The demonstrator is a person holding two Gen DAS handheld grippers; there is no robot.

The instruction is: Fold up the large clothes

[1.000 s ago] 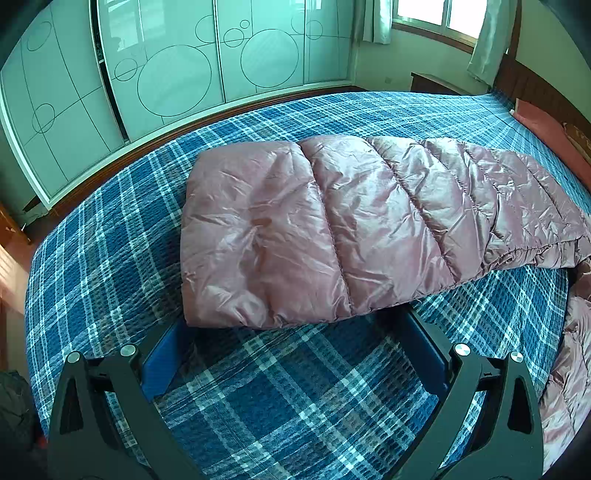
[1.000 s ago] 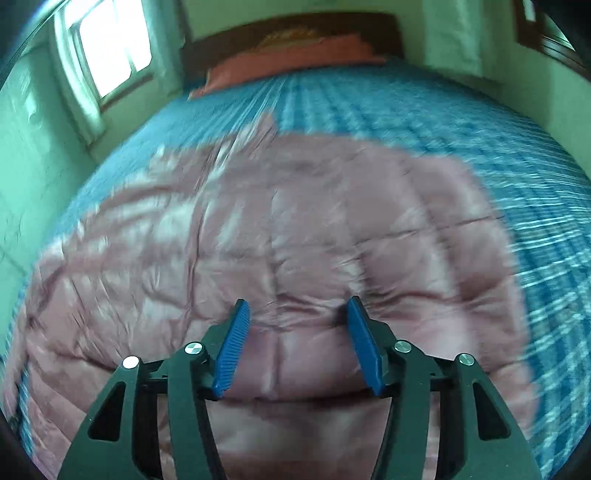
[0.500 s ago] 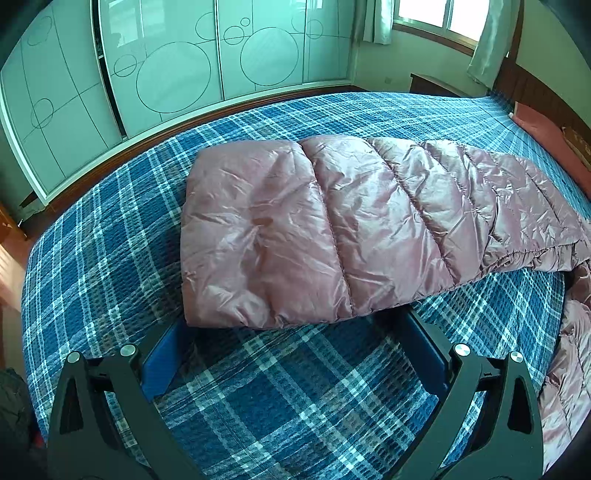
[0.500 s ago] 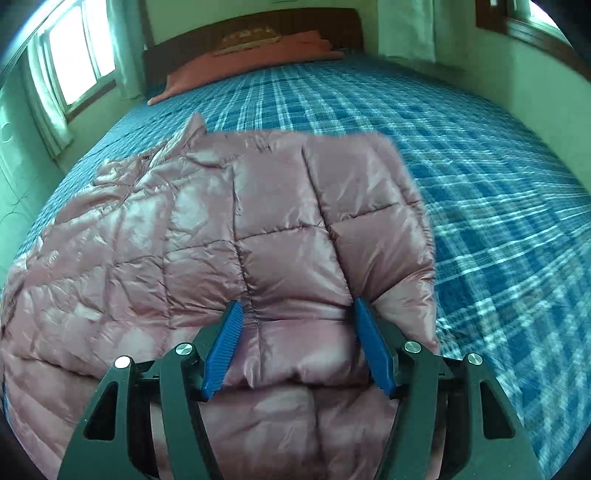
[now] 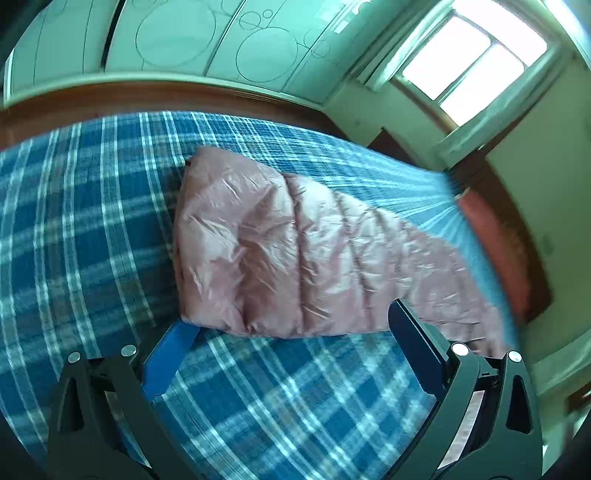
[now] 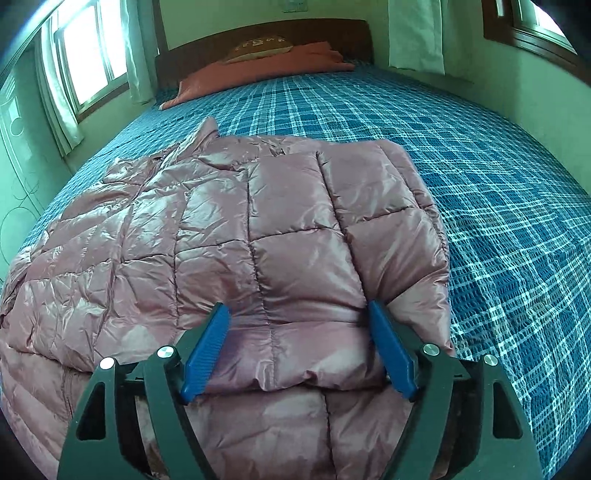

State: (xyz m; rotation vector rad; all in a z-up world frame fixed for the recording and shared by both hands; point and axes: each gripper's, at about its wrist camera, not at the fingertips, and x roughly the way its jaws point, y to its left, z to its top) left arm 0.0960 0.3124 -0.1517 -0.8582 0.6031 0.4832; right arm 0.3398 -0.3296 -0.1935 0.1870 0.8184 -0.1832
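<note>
Pink quilted fabric, shiny and puffy, makes up the down jacket (image 6: pixel 258 236) that lies spread on the blue plaid bedspread (image 6: pixel 498 206).

Seen from the left wrist, one long quilted panel of the jacket (image 5: pixel 280 254) stretches from the middle of the bed toward the far right, where a reddish pillow (image 5: pixel 498 243) lies by the wall. The left gripper (image 5: pixel 291 325) stands wide, its blue pad low at the left and its dark finger at the right, just at the panel's near edge; plaid cloth fills the space between the fingers and they pinch nothing. Pale wardrobe doors (image 5: pixel 177 33) with circle patterns stand at the far left and a bright window (image 5: pixel 469 62) at the far right. The right part of this view is blurred.

From the right wrist, the jacket covers the left and middle of the bed, with a folded-over section lying on top of the lower layer. The right gripper (image 6: pixel 297 314) straddles the near edge of that section, and its jaws are opening, the blue pads (image 6: pixel 207 347) at either side of the puffy fold. A wooden headboard (image 6: pixel 266 33) stands at the far end.
</note>
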